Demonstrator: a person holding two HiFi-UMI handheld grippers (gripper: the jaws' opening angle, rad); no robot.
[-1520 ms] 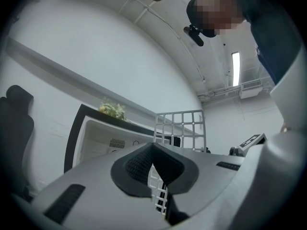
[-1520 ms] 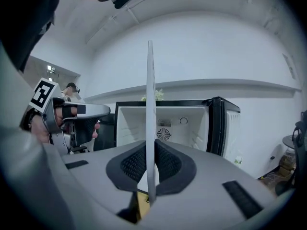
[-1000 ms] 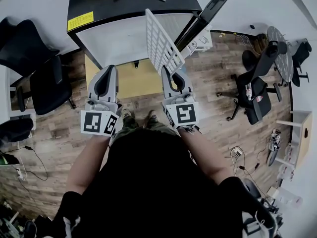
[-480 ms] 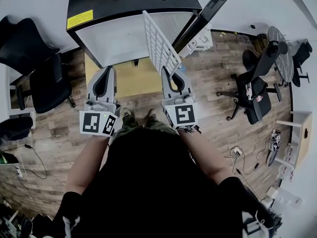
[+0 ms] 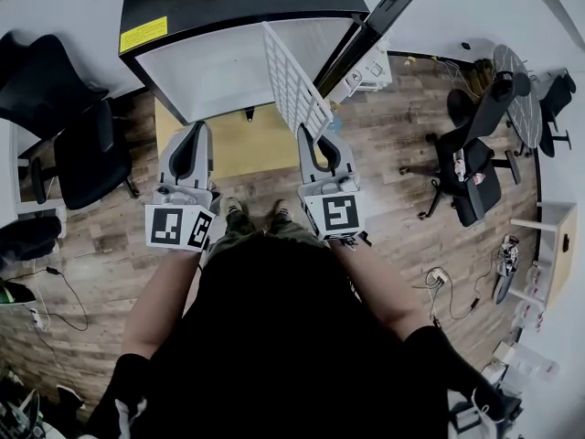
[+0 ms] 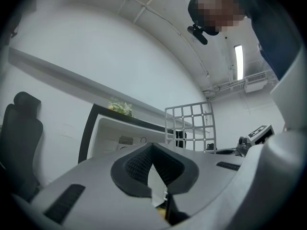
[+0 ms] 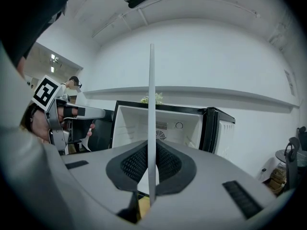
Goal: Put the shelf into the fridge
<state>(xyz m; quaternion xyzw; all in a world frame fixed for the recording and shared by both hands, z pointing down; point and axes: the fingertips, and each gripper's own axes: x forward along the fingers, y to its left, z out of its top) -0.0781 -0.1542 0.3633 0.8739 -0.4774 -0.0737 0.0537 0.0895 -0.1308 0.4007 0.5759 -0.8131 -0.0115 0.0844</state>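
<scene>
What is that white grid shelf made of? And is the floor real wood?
The shelf looks like wire or plastic with a matte white coat: thin bars in an open grid, very slim edge-on. I can't tell which. The floor looks like wood or wood-look planks: brown, streaky grain, visible seams.

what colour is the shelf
The shelf is white, a grid; best in the left gripper view.

Wood floor (image 5: 384, 172), white walls (image 7: 216, 61), black office chairs (image 5: 84, 158) both sides.
</scene>
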